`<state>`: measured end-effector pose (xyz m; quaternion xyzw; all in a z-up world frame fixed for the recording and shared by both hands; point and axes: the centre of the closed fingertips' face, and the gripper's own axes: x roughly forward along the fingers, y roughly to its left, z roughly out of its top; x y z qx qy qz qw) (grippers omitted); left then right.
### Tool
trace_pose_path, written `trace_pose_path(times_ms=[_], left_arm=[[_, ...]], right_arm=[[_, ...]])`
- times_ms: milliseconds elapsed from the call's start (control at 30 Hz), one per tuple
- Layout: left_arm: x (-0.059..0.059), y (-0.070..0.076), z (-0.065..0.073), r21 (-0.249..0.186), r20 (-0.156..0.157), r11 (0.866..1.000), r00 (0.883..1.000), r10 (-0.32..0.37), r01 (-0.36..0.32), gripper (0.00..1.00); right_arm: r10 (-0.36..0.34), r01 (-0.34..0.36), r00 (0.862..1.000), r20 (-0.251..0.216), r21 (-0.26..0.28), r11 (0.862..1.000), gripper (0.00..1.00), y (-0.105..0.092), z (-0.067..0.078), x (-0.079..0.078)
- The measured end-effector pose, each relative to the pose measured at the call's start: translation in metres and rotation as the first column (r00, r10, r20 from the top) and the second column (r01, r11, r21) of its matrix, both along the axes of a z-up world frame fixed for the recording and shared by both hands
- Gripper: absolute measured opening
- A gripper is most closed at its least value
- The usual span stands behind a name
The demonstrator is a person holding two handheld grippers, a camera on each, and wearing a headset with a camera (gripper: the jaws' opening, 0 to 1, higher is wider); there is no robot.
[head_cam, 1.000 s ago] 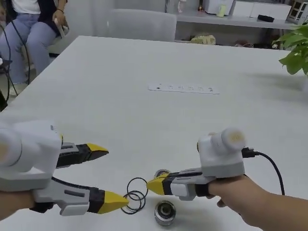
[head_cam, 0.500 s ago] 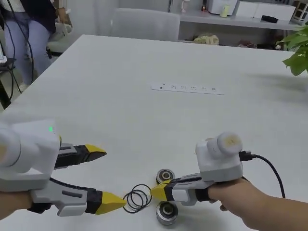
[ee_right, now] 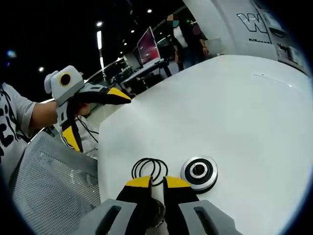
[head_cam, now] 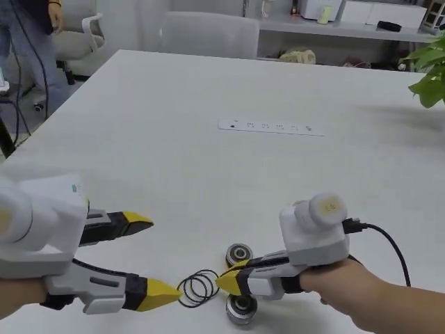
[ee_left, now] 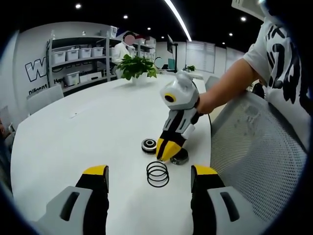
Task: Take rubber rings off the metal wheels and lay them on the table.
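Note:
Three loose black rubber rings [head_cam: 198,286] [ee_left: 157,174] [ee_right: 150,168] lie overlapping on the white table [head_cam: 229,174]. Two metal wheels lie beside them: the far wheel [head_cam: 238,254] [ee_left: 149,145] [ee_right: 199,172] and the near wheel [head_cam: 241,309] [ee_left: 181,157]. My right gripper [head_cam: 226,281] [ee_left: 167,151] [ee_right: 157,182] hovers over the near wheel, tips by the rings, jaws almost together. The near wheel [ee_right: 156,214] shows through the slit, seemingly beneath them. My left gripper [head_cam: 151,257] [ee_left: 150,171] is open, left of the rings, and holds nothing.
A white power strip [head_cam: 271,128] lies mid-table. A leafy plant [head_cam: 427,73] stands at the far right. A grey chair [head_cam: 205,35] is behind the table, and a person [head_cam: 31,35] stands at the far left. A cable [head_cam: 389,243] trails from my right gripper.
My right gripper has sunk a little closer to the near wheel. The rings lie more bunched together. The person in the background has moved left. My left gripper has stayed put.

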<state>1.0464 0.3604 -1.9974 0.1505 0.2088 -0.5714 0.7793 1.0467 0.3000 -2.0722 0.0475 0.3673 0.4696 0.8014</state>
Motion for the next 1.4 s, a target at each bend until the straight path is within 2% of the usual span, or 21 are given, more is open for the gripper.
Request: trace_pose_path(times_ms=[300, 633, 800, 967, 1333, 1400], left_arm=[[0.004, -0.003, 0.002, 0.002, 0.001, 1.000, 1.000, -0.005, 0.005, 0.65], [0.010, -0.015, 0.007, -0.006, 0.009, 1.000, 1.000, -0.014, 0.014, 0.65], [0.014, -0.022, 0.008, -0.009, 0.009, 1.000, 1.000, -0.021, 0.021, 0.64], [0.019, -0.030, 0.010, -0.013, 0.022, 1.000, 0.999, -0.025, 0.025, 0.64], [0.028, -0.045, 0.006, -0.021, 0.006, 0.999, 0.999, -0.035, 0.035, 0.61], [0.029, -0.049, 0.004, -0.021, 0.002, 0.999, 0.999, -0.037, 0.037, 0.60]], right_arm=[[-0.023, 0.022, 1.000, 0.017, 0.051, 0.998, 0.08, -0.004, 0.018, 0.004], [-0.072, 0.065, 0.995, 0.063, 0.104, 0.992, 0.11, -0.016, 0.039, 0.017], [-0.096, 0.088, 0.992, 0.079, 0.103, 0.991, 0.12, -0.025, 0.041, 0.021], [-0.118, 0.108, 0.989, 0.092, 0.101, 0.989, 0.16, -0.033, 0.043, 0.024], [-0.151, 0.143, 0.980, 0.130, 0.075, 0.987, 0.20, -0.053, 0.041, 0.031], [-0.152, 0.144, 0.977, 0.151, 0.065, 0.987, 0.22, -0.057, 0.040, 0.033]])
